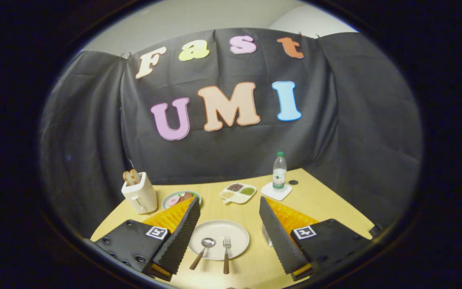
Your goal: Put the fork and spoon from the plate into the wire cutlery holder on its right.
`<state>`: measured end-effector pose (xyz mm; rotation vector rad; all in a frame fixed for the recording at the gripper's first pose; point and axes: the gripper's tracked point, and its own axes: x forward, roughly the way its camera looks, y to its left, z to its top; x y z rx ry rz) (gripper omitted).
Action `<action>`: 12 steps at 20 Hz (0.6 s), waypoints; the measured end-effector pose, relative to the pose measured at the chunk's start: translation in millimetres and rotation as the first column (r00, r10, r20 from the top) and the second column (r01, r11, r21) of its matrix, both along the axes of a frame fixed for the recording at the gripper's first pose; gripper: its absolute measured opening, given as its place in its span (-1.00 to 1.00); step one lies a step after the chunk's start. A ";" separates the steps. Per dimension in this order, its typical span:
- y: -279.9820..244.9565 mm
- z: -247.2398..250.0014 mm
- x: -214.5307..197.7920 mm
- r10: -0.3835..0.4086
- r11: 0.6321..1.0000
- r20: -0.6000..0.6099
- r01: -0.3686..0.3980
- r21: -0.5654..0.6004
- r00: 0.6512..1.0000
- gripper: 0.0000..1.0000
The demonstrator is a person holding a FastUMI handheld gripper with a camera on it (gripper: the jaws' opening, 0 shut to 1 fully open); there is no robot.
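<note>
Spoon (203, 250) & fork (226, 254) both on the plate (237, 235), side by side, bowl/tines toward plate centre, wooden handles hanging off the near rim onto the table (327, 200). Neither touched yet, so task at zero: 2 pick-and-drops left.

Your gripper (227, 206) hovers above w/ fingers spread wide, grasping nothing; plate sits between them, a bit nearer the left finger.

Wire holder: a pale wire-ish shape just behind the right finger at approx (266, 235), right of plate. Mostly hidden, can't confirm details.

Further out: toaster (139, 193) w/ bread far left, small dish of food (181, 198), divided snack tray (238, 192), water bottle (279, 171) on a coaster (276, 191) at the back.

Judgement: drop to the plate first; the thin handles lie low on the table, so you'll likely need a careful pinch.
</note>
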<state>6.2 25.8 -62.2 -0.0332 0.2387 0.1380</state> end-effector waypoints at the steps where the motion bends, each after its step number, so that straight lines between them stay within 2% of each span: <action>1: 2.9 -7.0 2.1 0.010 1.000 -0.027 -0.010 0.005 1.000 0.94; 4: 7.2 -38.9 5.9 0.028 1.000 -0.131 -0.029 -0.005 0.991 0.94; 6: 6.0 -67.9 4.0 0.042 0.996 -0.223 -0.058 -0.068 0.974 0.94; 9: 0.1 -115.4 -3.4 0.046 0.977 -0.365 -0.118 -0.176 0.930 0.94; 12: 4.4 -157.4 -13.5 0.072 0.957 -0.494 -0.200 -0.211 0.867 0.94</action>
